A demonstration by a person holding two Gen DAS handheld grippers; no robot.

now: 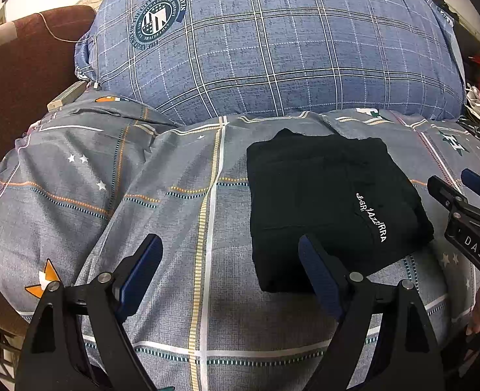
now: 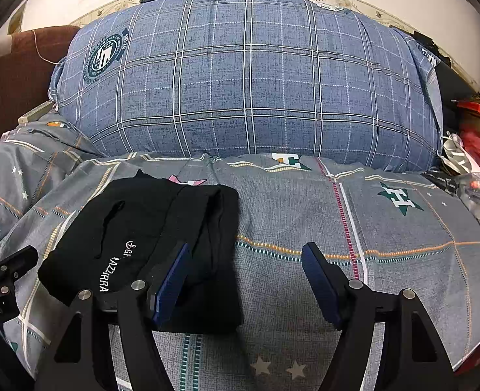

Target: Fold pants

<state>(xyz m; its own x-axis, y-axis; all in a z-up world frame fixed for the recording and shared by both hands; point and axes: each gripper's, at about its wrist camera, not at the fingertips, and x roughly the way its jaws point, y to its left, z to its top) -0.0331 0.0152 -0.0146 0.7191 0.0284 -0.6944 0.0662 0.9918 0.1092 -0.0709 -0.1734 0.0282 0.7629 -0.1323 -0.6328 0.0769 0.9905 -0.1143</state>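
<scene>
The black pants (image 1: 321, 202) lie folded into a compact rectangle on the grey patterned bedsheet (image 1: 142, 211), white lettering facing up. They also show in the right wrist view (image 2: 148, 228). My left gripper (image 1: 230, 251) is open and empty, hovering at the pants' near left edge. My right gripper (image 2: 246, 257) is open and empty, its left finger over the pants' near right edge. The right gripper also shows at the right edge of the left wrist view (image 1: 461, 202).
A large blue plaid pillow (image 1: 272, 42) lies across the back of the bed. A brown headboard (image 1: 18, 65) stands at the left. Red items and plastic clutter (image 2: 477, 156) sit at the far right. The bedsheet (image 2: 370, 228) lies open to the pants' right.
</scene>
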